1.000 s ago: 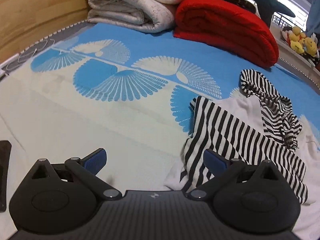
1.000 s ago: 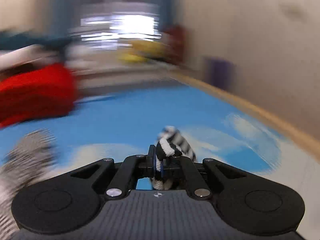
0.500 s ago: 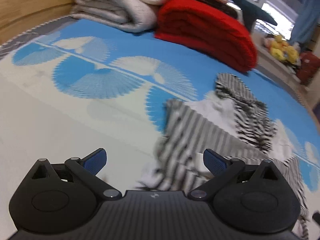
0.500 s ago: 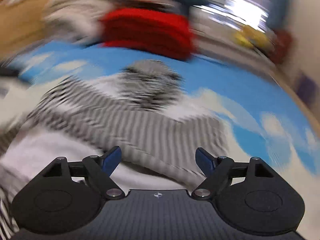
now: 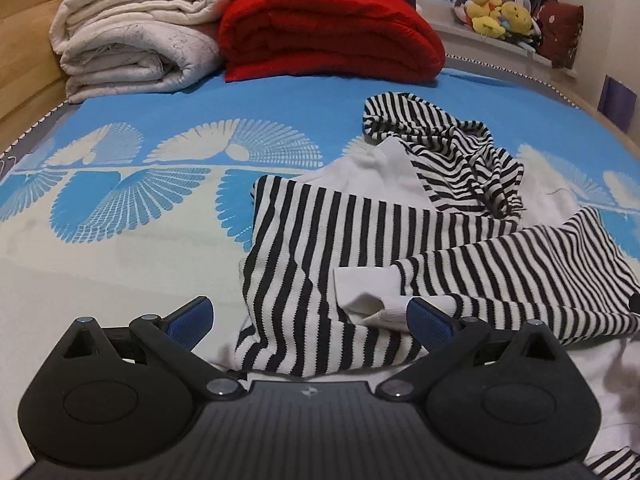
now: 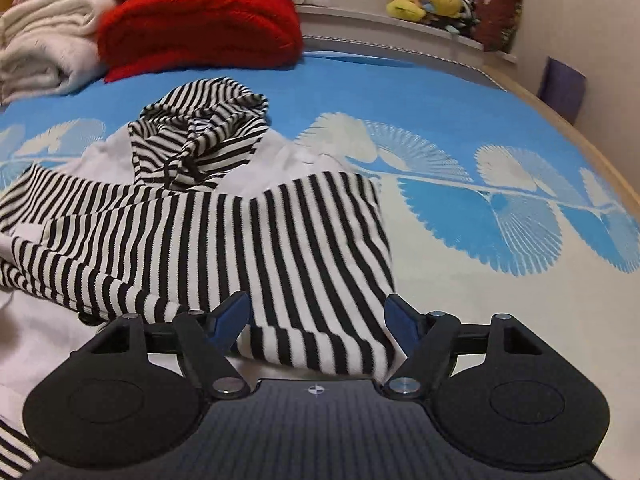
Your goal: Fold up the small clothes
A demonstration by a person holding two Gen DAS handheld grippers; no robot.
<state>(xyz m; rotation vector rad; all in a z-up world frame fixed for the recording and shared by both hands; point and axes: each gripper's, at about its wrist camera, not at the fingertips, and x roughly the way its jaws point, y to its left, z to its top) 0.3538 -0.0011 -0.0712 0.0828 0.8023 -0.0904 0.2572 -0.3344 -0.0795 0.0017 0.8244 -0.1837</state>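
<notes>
A: Bedding noted first: a blue bedspread [image 5: 248, 96] with white fan motifs is spread across the bed; a red blanket [image 5: 332, 32] and cream blankets [image 5: 132, 40] are stacked folded at the far end. Plush toys [image 6: 424, 0] are seen on the window ledge.

B: Garment position?

A: A black-and-white striped hoodie [image 5: 360, 240] is laid crumpled on the bedspread, right of centre in the left wrist view. Its hood [image 6: 200, 136] is bunched at the far side, and one sleeve [image 5: 520, 272] is draped across the body, white cuff [image 5: 368, 292] toward the camera.

B: Jaws?

A: Left gripper [image 5: 308, 320]: jaws are held wide, nothing clamped; the striped hem is seen between the blue pads [image 5: 428, 322]. Right gripper [image 6: 318, 320]: jaws also spread wide, with the striped fabric edge lying between them, not pinched. Contact with the cloth cannot be confirmed for either.
</notes>
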